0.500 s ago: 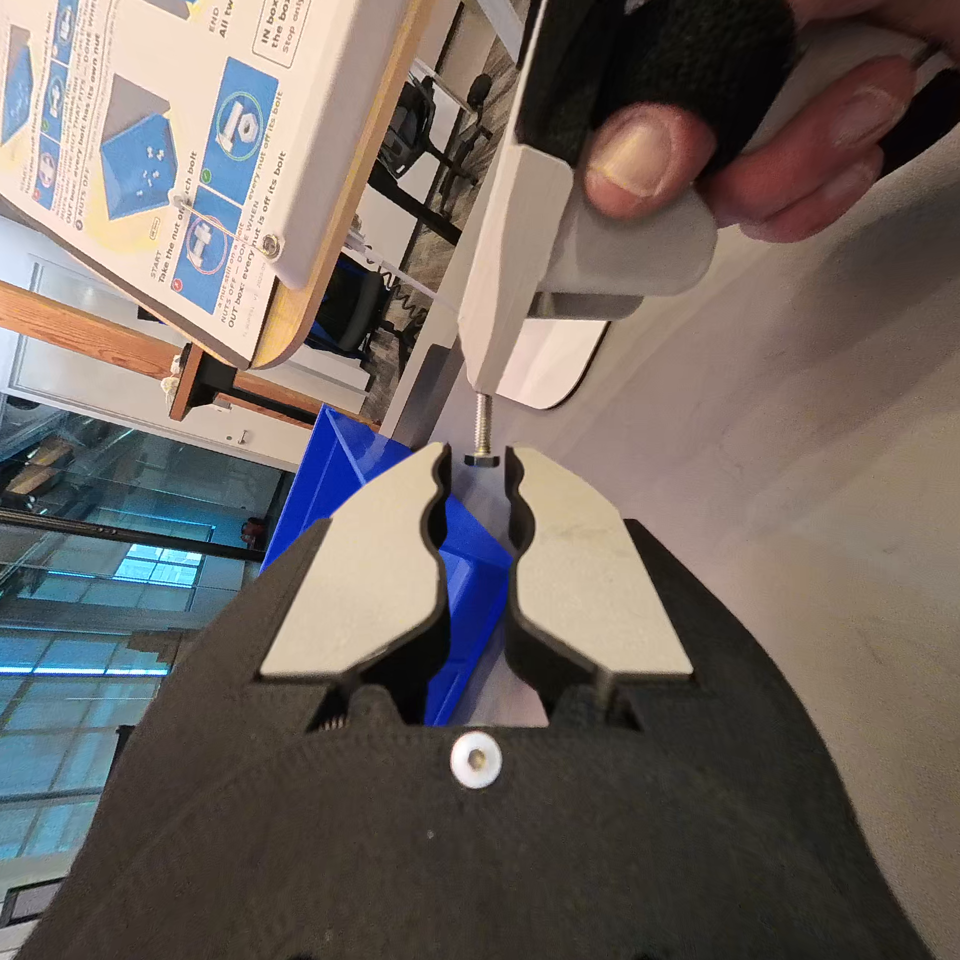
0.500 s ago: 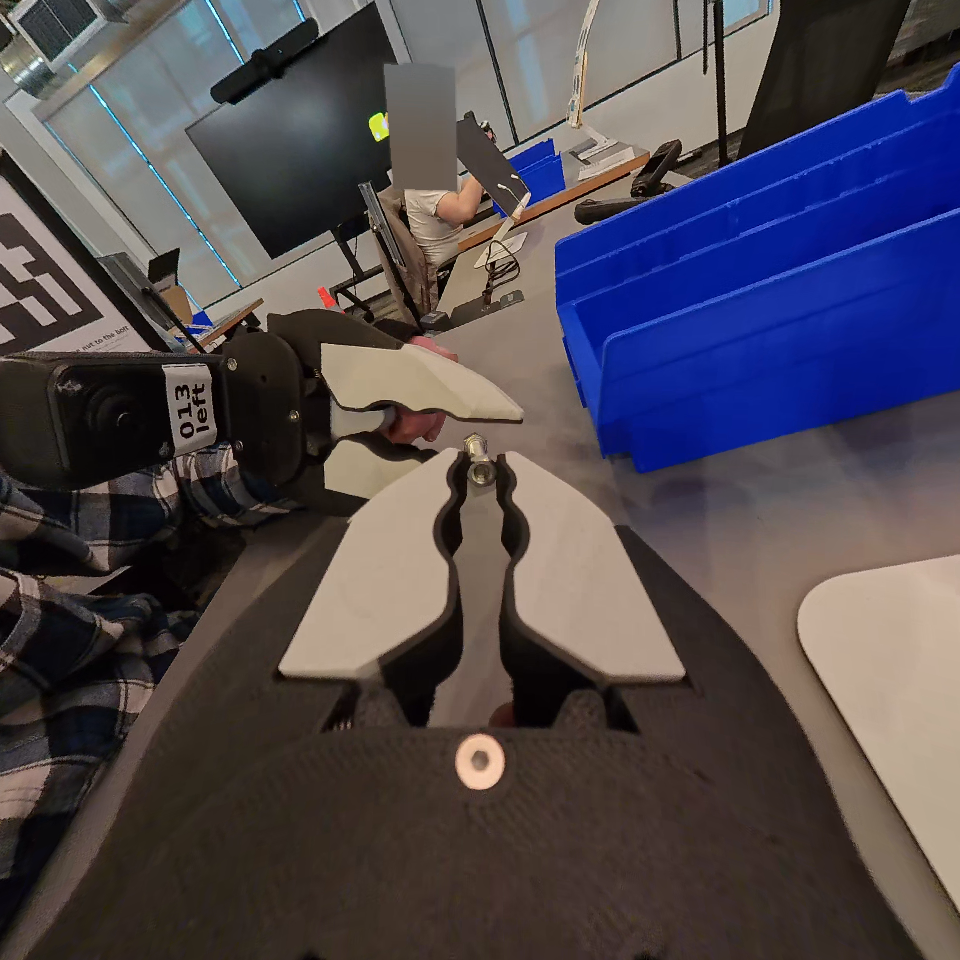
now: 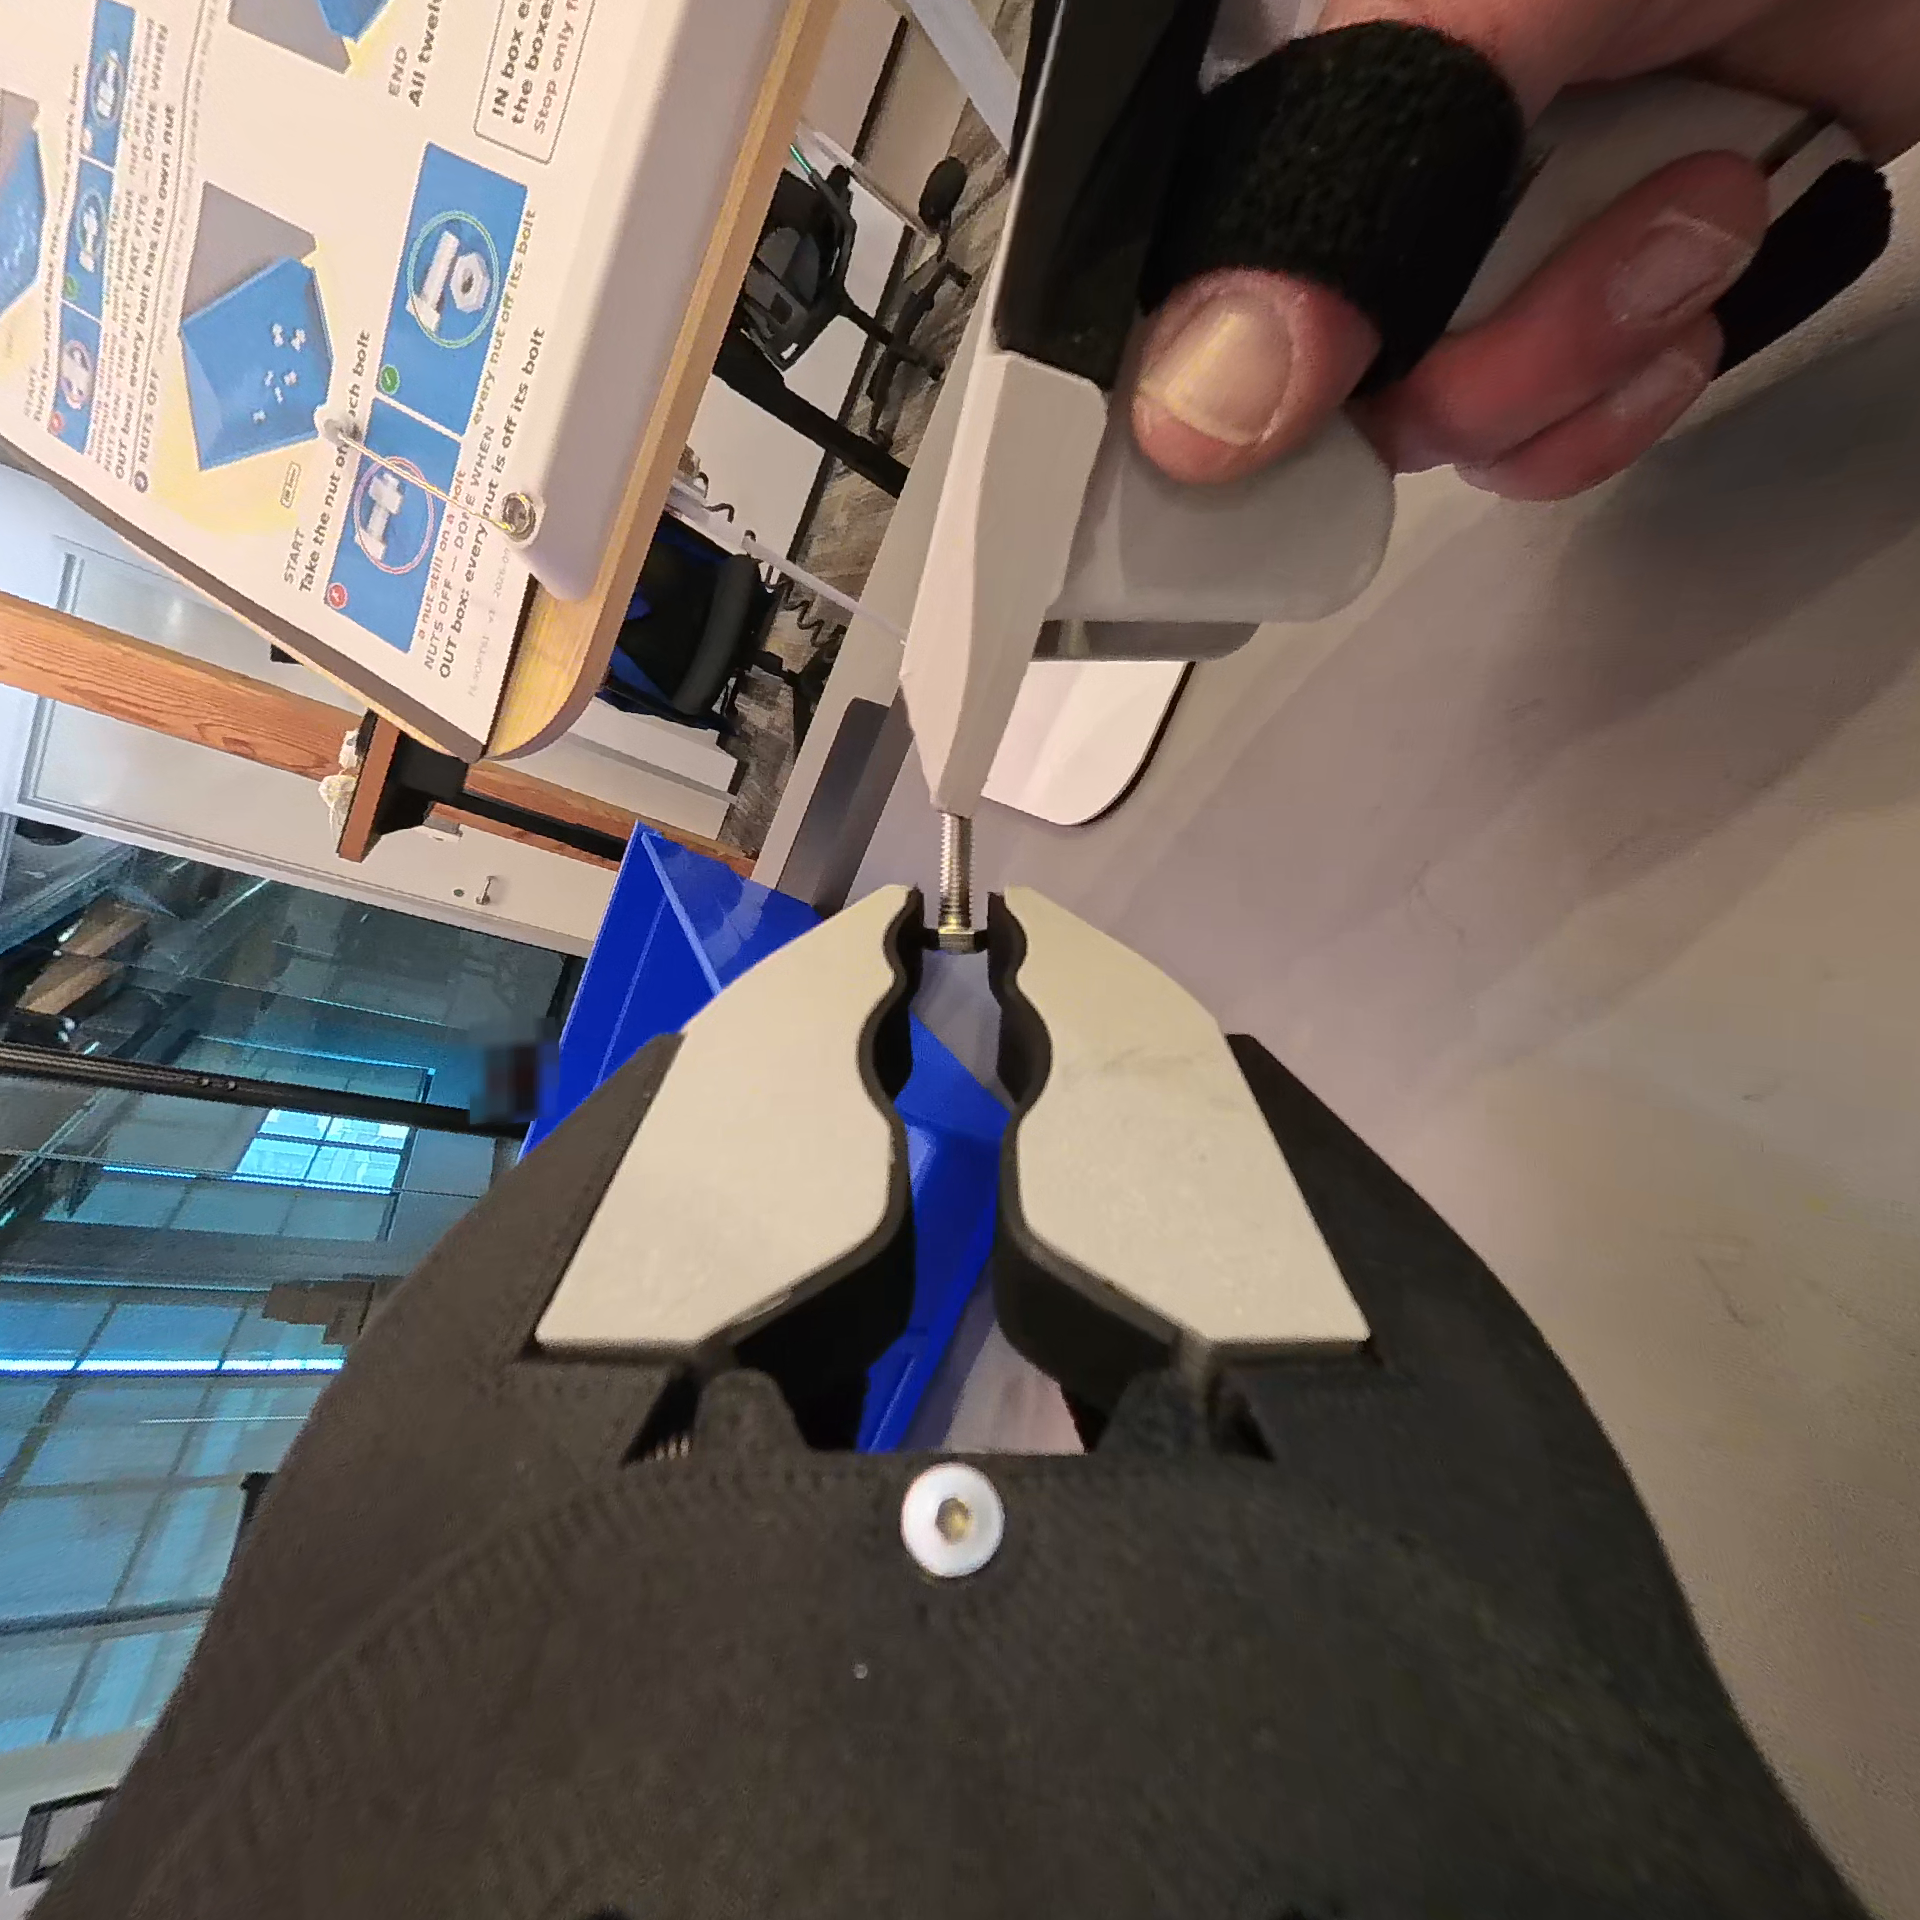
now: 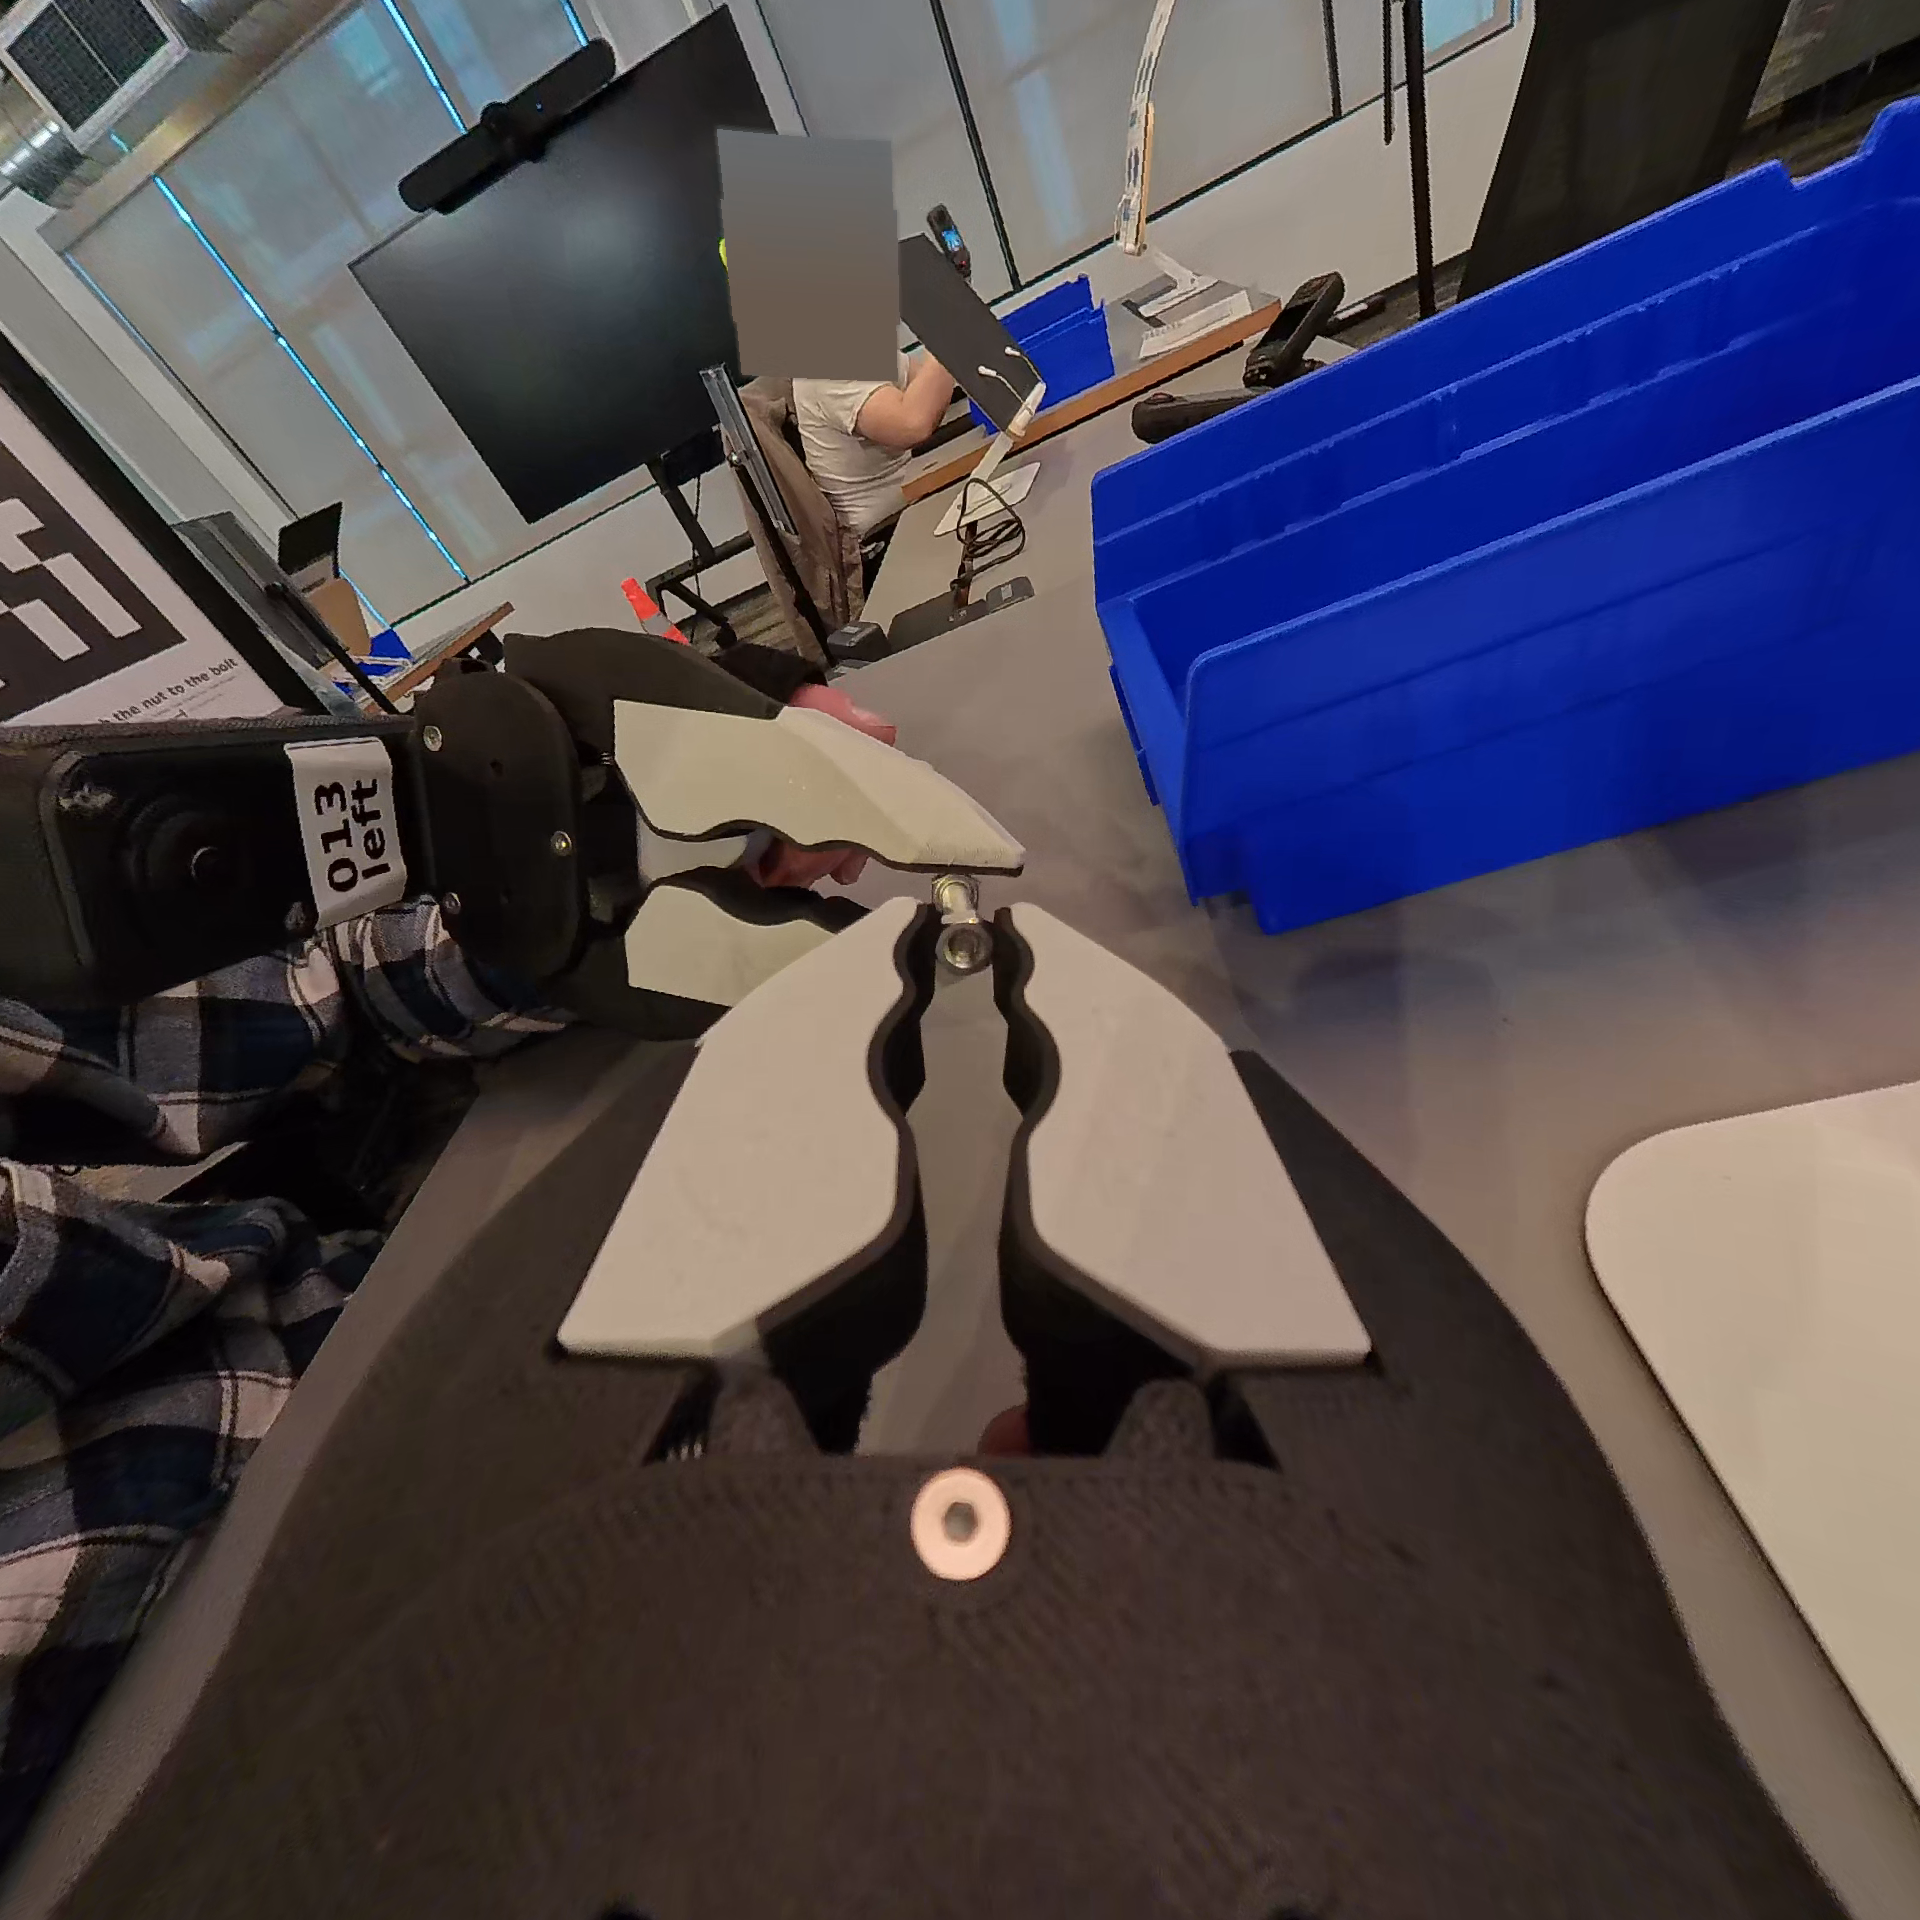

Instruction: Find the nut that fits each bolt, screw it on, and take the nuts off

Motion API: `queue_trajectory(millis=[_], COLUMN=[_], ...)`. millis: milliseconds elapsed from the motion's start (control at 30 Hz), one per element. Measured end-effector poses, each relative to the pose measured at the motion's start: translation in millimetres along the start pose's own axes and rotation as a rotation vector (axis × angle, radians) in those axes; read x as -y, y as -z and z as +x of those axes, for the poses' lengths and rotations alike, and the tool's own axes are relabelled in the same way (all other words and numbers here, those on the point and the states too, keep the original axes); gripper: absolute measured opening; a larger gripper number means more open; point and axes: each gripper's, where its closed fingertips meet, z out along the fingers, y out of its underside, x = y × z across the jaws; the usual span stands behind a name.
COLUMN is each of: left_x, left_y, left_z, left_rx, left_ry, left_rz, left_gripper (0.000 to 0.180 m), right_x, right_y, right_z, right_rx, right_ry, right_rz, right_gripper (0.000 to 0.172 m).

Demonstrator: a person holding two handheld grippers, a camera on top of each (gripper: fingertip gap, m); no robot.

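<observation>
Both tools meet above the tabletop (image 4: 1455, 1039). The left hand-held gripper (image 3: 954, 928) pinches one end of the bolt (image 3: 953, 873), the right hand-held gripper (image 4: 961, 935) the other, likely at the nut (image 4: 964, 948). It looks like unscrewing; next comes a steady twist, keeping both ends aligned.

a grey table (image 4: 1455, 1039) holds a white mat (image 4: 1787, 1299). behind it, a black screen (image 4: 561, 312) on a stand, a seated person (image 4: 862, 436) at a desk, tall windows (image 3: 156, 1247).
</observation>
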Motion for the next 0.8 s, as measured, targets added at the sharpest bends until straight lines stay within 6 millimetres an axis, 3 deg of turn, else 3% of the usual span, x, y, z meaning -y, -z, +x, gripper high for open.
queue_trajectory(millis=[233, 500, 800], left_x=[-0.5, 10.8, 26.1], left_y=[1.9, 15.2, 33.9], left_z=[5.0, 14.0, 22.9], left_rx=[-0.112, -0.499, -0.937], left_ry=[0.073, 0.418, 0.763], left_rz=[0.019, 0.158, 0.337], left_gripper=[0.011, 0.010, 0.010], right_x=[-2.8, -3.6, -5.9], right_y=[-0.7, 1.9, 6.0], right_z=[-4.7, -17.0, -33.6], right_rx=[-0.011, 0.019, -0.009], right_ry=[0.161, 0.429, 0.869], right_rz=[-0.058, -0.139, -0.221], right_gripper=[0.011, 0.011, 0.011])
